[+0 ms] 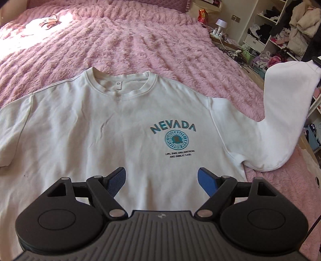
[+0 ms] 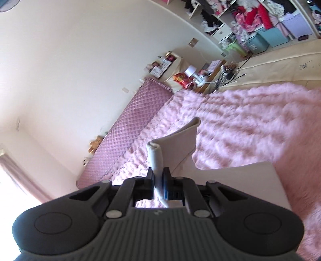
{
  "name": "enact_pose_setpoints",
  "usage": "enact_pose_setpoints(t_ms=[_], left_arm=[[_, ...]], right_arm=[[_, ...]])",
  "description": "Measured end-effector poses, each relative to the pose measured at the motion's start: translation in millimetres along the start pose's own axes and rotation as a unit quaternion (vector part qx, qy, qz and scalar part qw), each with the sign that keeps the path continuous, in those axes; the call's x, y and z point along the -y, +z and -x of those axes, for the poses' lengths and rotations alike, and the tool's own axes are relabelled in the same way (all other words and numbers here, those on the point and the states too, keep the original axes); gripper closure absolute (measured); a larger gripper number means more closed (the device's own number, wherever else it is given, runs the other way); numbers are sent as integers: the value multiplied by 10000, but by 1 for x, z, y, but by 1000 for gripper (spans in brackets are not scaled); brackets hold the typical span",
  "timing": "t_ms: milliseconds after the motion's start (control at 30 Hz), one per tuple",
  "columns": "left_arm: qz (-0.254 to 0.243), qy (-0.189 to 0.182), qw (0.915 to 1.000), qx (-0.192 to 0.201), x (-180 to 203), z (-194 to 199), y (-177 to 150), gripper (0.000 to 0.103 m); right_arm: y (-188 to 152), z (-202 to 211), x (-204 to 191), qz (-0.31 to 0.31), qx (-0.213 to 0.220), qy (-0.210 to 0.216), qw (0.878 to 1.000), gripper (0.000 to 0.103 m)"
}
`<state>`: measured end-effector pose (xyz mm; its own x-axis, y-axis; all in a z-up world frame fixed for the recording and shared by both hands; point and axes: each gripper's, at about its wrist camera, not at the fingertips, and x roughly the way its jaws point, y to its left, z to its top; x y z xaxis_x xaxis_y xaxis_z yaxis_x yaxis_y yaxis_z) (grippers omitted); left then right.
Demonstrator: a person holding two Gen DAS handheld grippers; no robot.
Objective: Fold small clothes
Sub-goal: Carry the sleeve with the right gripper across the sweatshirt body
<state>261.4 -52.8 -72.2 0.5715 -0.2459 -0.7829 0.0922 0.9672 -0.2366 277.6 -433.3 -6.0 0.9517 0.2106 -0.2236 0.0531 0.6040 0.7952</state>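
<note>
Ahead of the left gripper (image 1: 161, 179), in its wrist view: one white sweatshirt (image 1: 100, 130) lies flat, front up, on a pink fluffy bedspread (image 1: 130, 46). Collar (image 1: 120, 84) points away from the tongs, hem toward them, so the body's long axis runs straight out from the fingers. "NEVADA" print (image 1: 173, 128) sits just beyond the right fingertip. Jaws stand wide apart, nothing between the blue pads (image 1: 206, 181); they hover over the lower chest. One sleeve (image 1: 289, 104) rises off the bed far to the right, its cuff pinched at the frame edge. Beyond it: cluttered shelves (image 1: 280, 30), a small white lamp (image 1: 221, 23), a red snack bag (image 1: 202, 15). Nothing lies on the shirt.

Between the right gripper (image 2: 159, 176) fingers, in its wrist view: the white cuff (image 2: 156, 158), clamped tight, jaws nearly closed on it. Fabric stands up past the fingertips and folds over to the right. View is rolled. Past the tips: bedspread, one quilted pink bolster (image 2: 128, 128) to the left, one small teddy bear (image 2: 95, 145) beside it.
</note>
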Motion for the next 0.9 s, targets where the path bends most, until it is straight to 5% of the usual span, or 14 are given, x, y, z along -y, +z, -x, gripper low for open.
enact_pose_setpoints(t_ms=[300,533,700,767,900], left_arm=[[1210,520,9908,312,-128,55,-32,8],[1776,772,9807,275,-193,59,-55,8],[1981,791,9767,232,-211,54,-66,8],[2016,742,9764,231,-213,50,-68,8],[2083,277,9767,428,-212,43,-68,8]], right_arm=[[-155,-69,-88,225,-1357,809,9872,100],[-275,-107,-88,510,-2262,520,9714,99],[-328,-125,-60,586,-2791,173,9583,87],[-341,-126,-54,666,-2909,11,9544,64],[-334,-118,-52,600,-3038,242,9505,64]])
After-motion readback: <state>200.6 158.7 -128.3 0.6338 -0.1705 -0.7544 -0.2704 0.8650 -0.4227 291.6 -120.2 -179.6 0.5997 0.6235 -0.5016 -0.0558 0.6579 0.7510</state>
